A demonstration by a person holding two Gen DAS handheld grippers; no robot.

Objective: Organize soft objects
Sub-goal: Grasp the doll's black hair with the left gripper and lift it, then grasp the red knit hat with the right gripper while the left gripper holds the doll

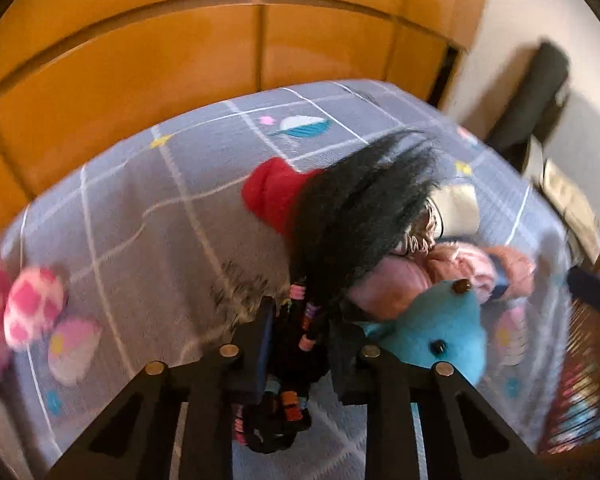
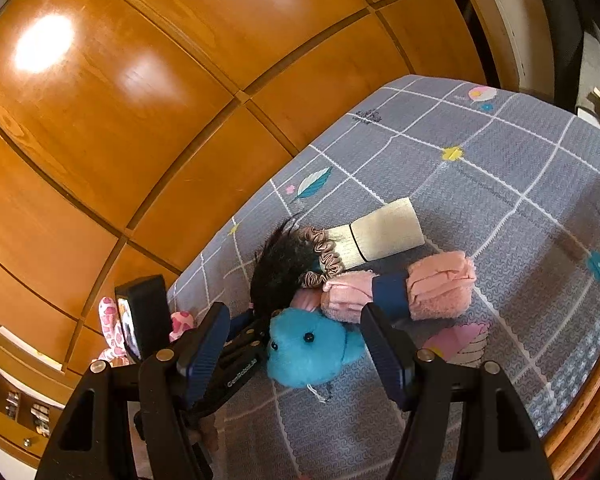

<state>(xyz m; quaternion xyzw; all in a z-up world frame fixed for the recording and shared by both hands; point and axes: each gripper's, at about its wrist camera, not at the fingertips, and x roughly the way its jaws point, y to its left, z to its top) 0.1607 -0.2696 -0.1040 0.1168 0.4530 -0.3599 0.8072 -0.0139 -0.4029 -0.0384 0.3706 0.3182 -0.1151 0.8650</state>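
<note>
On the grey checked bedsheet lies a pile of soft things: a blue plush toy, a pink fluffy roll with a navy band, a cream folded cloth, a ruffled scrunchie and a black hairpiece. In the left wrist view my left gripper is shut on the beaded end of the black hairpiece, whose strands fan over a red cloth beside the blue plush. My right gripper is open, its fingers framing the blue plush without touching it.
A pink-and-white checked plush lies at the sheet's left edge. Orange wooden wardrobe doors stand behind the bed. A wire basket sits at the right. The wooden bed frame borders the sheet.
</note>
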